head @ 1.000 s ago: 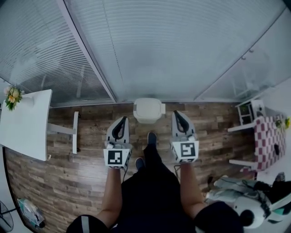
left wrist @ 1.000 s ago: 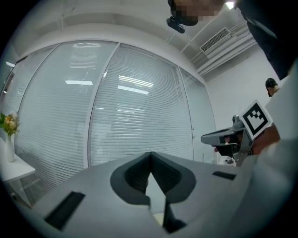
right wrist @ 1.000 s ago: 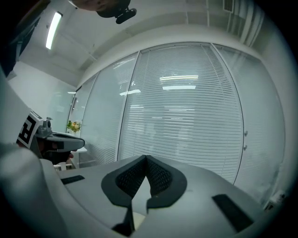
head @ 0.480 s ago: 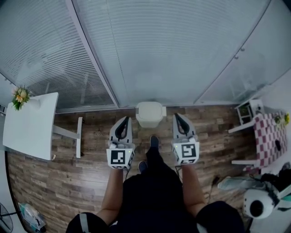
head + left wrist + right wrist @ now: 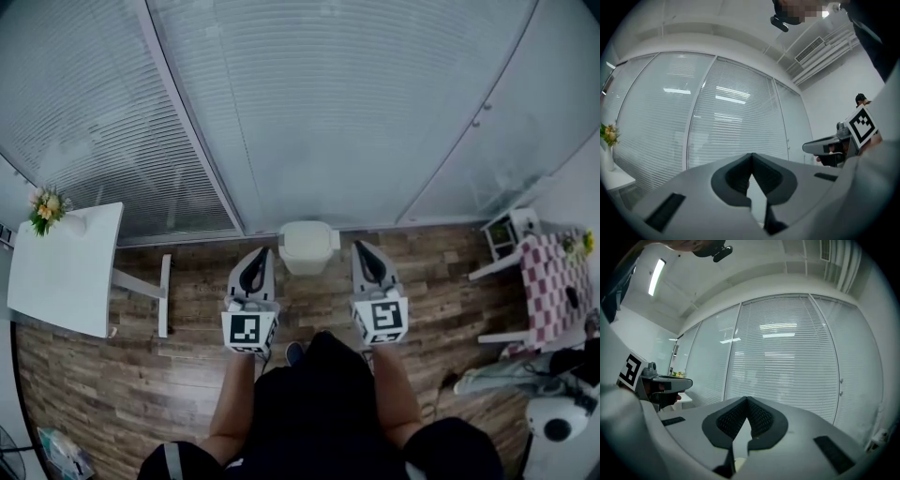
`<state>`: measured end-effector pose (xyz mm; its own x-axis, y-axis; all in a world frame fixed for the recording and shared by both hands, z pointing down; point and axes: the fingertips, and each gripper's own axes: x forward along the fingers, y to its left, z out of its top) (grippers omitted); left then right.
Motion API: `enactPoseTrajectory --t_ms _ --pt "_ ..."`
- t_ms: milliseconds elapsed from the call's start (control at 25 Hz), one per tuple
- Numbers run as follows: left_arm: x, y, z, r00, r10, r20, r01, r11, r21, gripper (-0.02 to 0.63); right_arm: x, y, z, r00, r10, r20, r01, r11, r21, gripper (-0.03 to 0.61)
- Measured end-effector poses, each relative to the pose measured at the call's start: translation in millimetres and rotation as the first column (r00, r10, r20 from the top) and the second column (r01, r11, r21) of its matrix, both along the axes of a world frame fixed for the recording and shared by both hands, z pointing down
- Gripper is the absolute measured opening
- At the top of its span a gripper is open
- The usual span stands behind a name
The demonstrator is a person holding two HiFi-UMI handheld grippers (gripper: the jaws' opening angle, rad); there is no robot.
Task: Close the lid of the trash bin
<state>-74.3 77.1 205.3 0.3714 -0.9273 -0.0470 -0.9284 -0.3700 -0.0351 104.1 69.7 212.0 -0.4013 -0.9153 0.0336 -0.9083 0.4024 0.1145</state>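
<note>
Left tongs point(image 5: 259, 258) and right tongs point(image 5: 363, 251) are both pinched fully together with nothing between them, and I hold them level, side by side above the wooden floor point(image 5: 187, 361). Just beyond and between them, at the far side against the blinded glass wall point(image 5: 328, 122), stands the white trash bin point(image 5: 307, 251). Its lid point(image 5: 307, 236) is too small here for me to tell whether it sits fully down. I judge it light, smooth plastic on a hinge, so I would press a closed tip gently on the lid's near edge, lest the bin slide.
</note>
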Motion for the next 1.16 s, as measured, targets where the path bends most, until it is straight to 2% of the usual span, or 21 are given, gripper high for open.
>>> enactPoseTrajectory --t_ms 80,240,440,760,920,1160 --pt "3.5 0.0 2.3 1.000 0.001 0.019 -0.001 1.000 -0.010 0.008 2.9 0.9 1.0 1.000 -0.005 -0.008 0.005 1.000 0.005 0.003" --pt "8.4 -2.2 -4.3 1.000 0.008 -0.004 -0.008 1.000 0.004 0.008 1.2 3.9 2.4 0.999 -0.005 -0.052 0.006 1.000 0.013 0.003" --pt "7.1 1.8 1.3 1.000 0.014 0.012 -0.014 1.000 -0.004 0.008 -3.0 9.1 8.2 0.999 -0.015 -0.052 0.015 1.000 -0.005 0.003" --pt "10.1 6.9 2.7 0.999 0.031 0.005 -0.031 1.000 -0.002 0.008 -0.3 11.7 1.9 1.000 -0.012 -0.028 0.012 1.000 0.016 0.003" --pt "9.8 6.6 12.1 0.998 0.049 0.033 -0.049 0.999 -0.004 0.008 0.6 14.0 4.6 0.999 0.000 -0.037 0.001 1.000 0.017 0.003" --pt "2.3 8.4 15.6 0.999 0.041 -0.029 -0.043 0.997 -0.062 0.008 -7.8 15.3 5.2 1.000 -0.013 -0.025 0.014 1.000 0.020 0.003"
